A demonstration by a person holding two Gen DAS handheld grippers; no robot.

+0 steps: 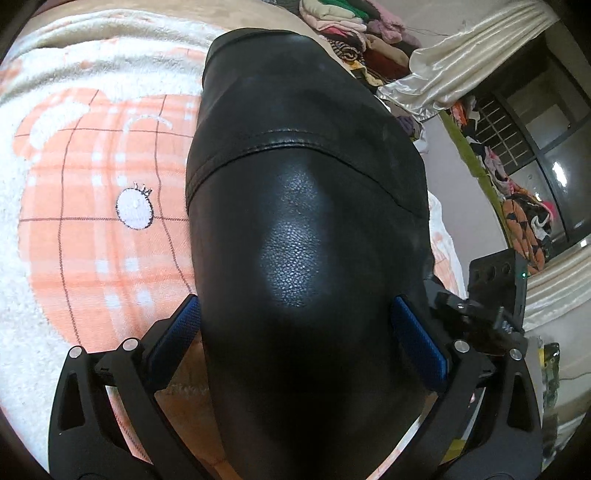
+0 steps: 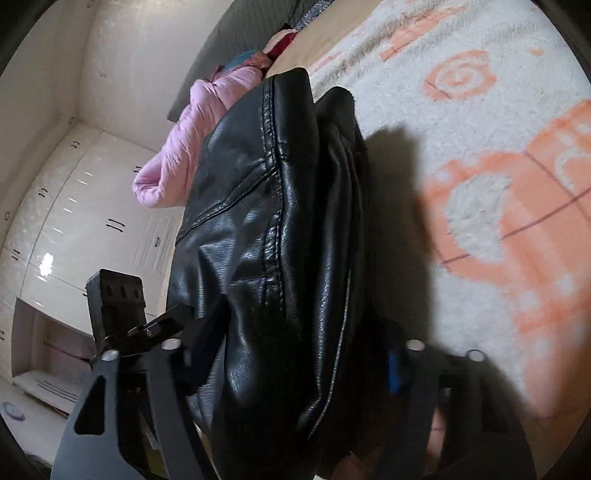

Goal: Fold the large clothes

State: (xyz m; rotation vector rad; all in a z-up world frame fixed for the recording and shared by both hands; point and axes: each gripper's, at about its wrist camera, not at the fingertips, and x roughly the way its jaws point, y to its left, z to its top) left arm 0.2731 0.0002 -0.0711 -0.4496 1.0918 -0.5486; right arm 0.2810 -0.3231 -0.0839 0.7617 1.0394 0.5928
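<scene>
A black leather jacket (image 1: 303,166), folded into a thick bundle, stretches away from me over the bed. My left gripper (image 1: 295,301) holds it, and both blue pads (image 1: 177,332) lie against the bundle's sides with the jaws wide apart. In the right wrist view the same jacket (image 2: 280,221) shows its seams and a zipper edge and casts a shadow on the blanket. My right gripper (image 2: 299,332) has the bundle between its fingers. The view is blurred there, and dark leather reaches up to its blue pad (image 2: 393,373).
A fluffy white and orange checked blanket (image 1: 92,240) covers the bed (image 2: 498,221). A pink puffer jacket (image 2: 184,140) lies at the bed's far edge. Piled clothes (image 1: 351,29) and a cream curtain (image 1: 461,55) stand behind. White wardrobe doors (image 2: 74,221) line the wall.
</scene>
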